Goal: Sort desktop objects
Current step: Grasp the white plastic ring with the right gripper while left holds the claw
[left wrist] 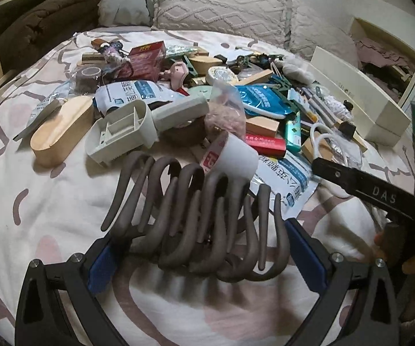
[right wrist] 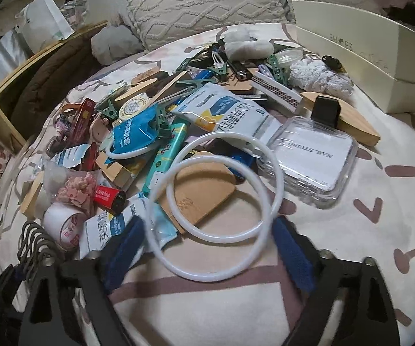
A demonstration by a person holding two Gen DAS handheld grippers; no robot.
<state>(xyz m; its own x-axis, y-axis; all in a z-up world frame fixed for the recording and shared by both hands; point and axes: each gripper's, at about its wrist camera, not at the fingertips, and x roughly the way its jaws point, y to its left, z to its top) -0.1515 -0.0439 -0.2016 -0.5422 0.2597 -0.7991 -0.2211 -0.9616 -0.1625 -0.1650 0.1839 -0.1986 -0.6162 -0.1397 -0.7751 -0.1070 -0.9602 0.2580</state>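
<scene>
In the left wrist view a grey wavy wire rack (left wrist: 195, 210) spans the gap between the blue pads (left wrist: 100, 268), held just above the bed sheet (left wrist: 48, 210); my left gripper (left wrist: 198, 236) is shut on it. My right gripper (right wrist: 207, 225) is shut on a large white ring (right wrist: 207, 278), its blue pads (right wrist: 291, 253) touching the ring's two sides. A smaller white ring (right wrist: 170, 193) lies inside the large one, over a wooden piece (right wrist: 201, 196). One black finger (left wrist: 366, 186) of the right gripper reaches in from the right of the left wrist view. The rack (right wrist: 37, 242) shows at the lower left of the right wrist view.
A pile of small objects covers the bed ahead: blue-white pouches (right wrist: 227, 112), a clear case (right wrist: 314, 161), a white tape roll (left wrist: 236, 155), a cream holder (left wrist: 120, 132), a wooden box (left wrist: 60, 135). A cream shoe box (right wrist: 351, 46) stands at right, pillows (left wrist: 219, 5) behind.
</scene>
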